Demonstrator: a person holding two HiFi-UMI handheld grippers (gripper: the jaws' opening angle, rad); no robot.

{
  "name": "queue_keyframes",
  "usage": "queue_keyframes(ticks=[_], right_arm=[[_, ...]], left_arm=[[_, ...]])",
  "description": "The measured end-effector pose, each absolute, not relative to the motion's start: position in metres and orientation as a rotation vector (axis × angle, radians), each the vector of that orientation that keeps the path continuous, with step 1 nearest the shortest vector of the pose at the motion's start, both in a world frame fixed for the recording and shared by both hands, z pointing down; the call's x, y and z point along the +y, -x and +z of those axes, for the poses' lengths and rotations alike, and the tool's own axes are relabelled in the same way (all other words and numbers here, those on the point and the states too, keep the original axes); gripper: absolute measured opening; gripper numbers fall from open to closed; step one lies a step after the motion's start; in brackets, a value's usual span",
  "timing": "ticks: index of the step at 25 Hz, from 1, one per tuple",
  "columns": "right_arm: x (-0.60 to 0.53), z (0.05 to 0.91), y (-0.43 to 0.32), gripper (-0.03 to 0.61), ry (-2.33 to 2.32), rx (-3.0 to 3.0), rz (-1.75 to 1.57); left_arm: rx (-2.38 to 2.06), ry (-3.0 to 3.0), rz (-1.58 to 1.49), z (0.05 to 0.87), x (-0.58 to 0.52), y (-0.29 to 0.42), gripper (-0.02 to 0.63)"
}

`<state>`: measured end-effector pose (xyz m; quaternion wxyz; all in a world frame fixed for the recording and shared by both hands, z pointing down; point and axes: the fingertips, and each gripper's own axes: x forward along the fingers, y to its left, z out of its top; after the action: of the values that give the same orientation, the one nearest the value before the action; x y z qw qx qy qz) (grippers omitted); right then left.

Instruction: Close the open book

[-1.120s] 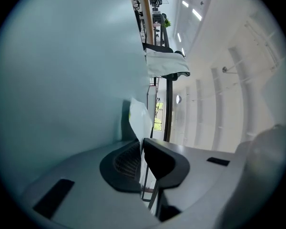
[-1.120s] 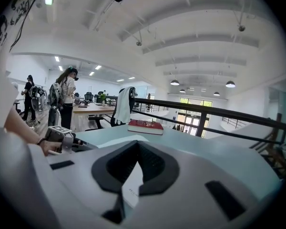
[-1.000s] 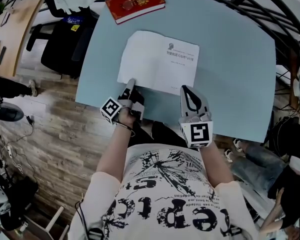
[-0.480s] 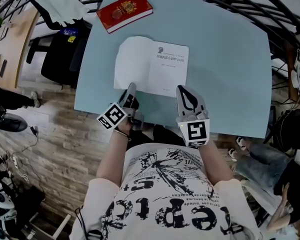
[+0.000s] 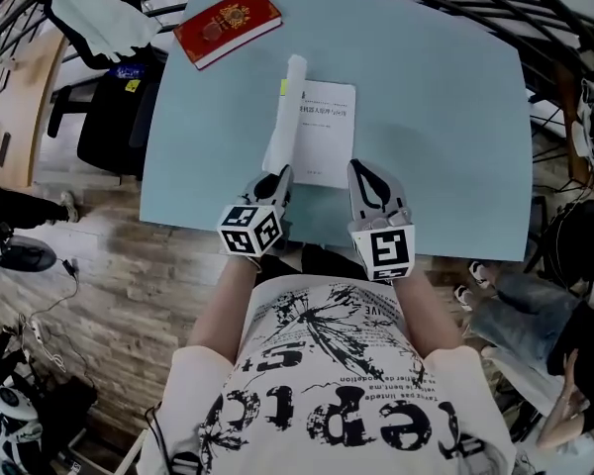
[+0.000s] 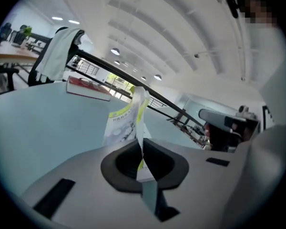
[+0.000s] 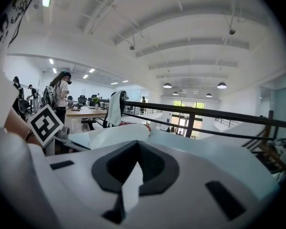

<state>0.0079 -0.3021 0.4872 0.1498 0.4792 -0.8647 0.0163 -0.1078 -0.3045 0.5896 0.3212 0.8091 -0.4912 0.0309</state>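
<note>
Head view puts us right over the pale blue desk (image 5: 445,117), and the open book (image 5: 322,132) lies near its middle, just ahead of both grippers. Its right page is flat, white, with a few lines of small dark print near the top that we can't read from up here. Its left half (image 5: 285,117) stands up on edge, curling over the spine. Down at the near edge, the left gripper (image 5: 277,181) has that raised half pinched, and the left gripper view confirms it: the fingers (image 6: 119,163) are pressed tight on the thin sheet, which shows a yellow-green band and grey print, too blurred for us to read. The right gripper (image 5: 368,181) sits just beside the book's near right corner, and in the right gripper view its fingers (image 7: 155,168) meet with nothing between them. We count two books: the open one, and a closed red book (image 5: 228,26) with a gold emblem at the far left corner, well apart from it. We count two grippers and two marker cubes (image 5: 251,230), one on each.
</note>
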Motion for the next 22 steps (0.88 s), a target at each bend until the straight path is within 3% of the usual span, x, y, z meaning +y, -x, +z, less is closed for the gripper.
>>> queue_keyframes(ticks=[5, 13, 22], right_arm=[[-0.302, 0.492, -0.027, 0.011, -1.416, -2.449, 0.070], [-0.299, 0.503, -0.059, 0.011, -1.494, -2.397, 0.124], [-0.298, 0.519, -0.091, 0.011, -1.605, -2.301, 0.267]], left_arm=[[-1.280, -2.322, 0.407, 0.607, -0.304, 0.073, 0.023], [-1.201, -2.345, 0.663, 0.643, -0.303, 0.045, 0.026], [-0.969, -2.376, 0.705, 0.658, -0.290, 0.020, 0.226]])
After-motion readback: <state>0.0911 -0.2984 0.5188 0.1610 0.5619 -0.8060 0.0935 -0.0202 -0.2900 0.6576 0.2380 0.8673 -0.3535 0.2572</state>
